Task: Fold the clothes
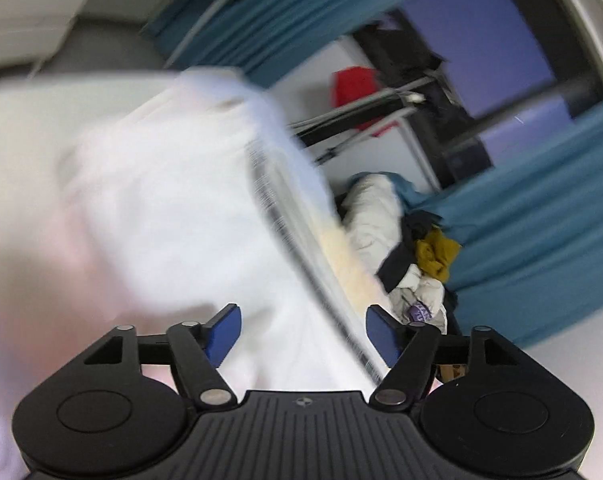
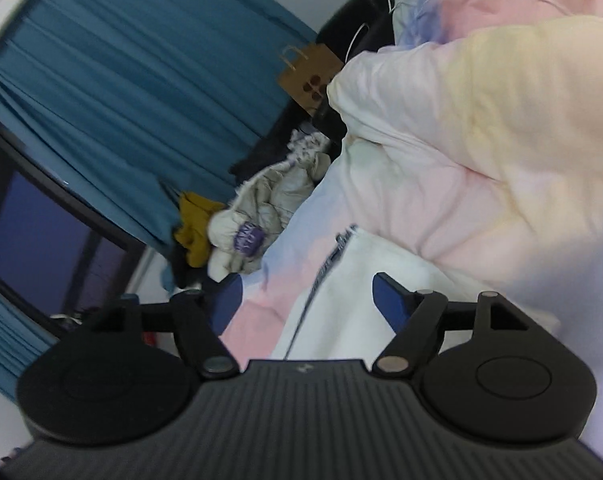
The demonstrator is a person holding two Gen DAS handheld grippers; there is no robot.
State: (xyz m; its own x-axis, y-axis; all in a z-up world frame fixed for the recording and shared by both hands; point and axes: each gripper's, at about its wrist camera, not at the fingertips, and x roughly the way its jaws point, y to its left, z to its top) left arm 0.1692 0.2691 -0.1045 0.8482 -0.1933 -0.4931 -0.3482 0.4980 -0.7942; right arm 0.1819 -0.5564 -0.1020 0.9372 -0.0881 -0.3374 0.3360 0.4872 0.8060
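Observation:
A white zip-up garment point(image 1: 161, 208) fills the left and middle of the blurred left wrist view, its zipper line point(image 1: 297, 248) running diagonally. My left gripper point(image 1: 303, 334) is open just above it, with nothing between the blue pads. In the right wrist view the same white garment point(image 2: 353, 284) lies on a pastel bedspread point(image 2: 481, 168), zipper point(image 2: 321, 276) toward the left. My right gripper point(image 2: 307, 302) is open over the garment's near part and holds nothing.
A pile of other clothes, cream, mustard and black, lies at the bed's edge point(image 2: 241, 216), also in the left wrist view point(image 1: 413, 252). Teal curtains point(image 2: 121, 80) and a dark window point(image 2: 29, 248) stand behind. A brown paper bag point(image 2: 309, 76) and a clothes rack point(image 1: 381, 116) are nearby.

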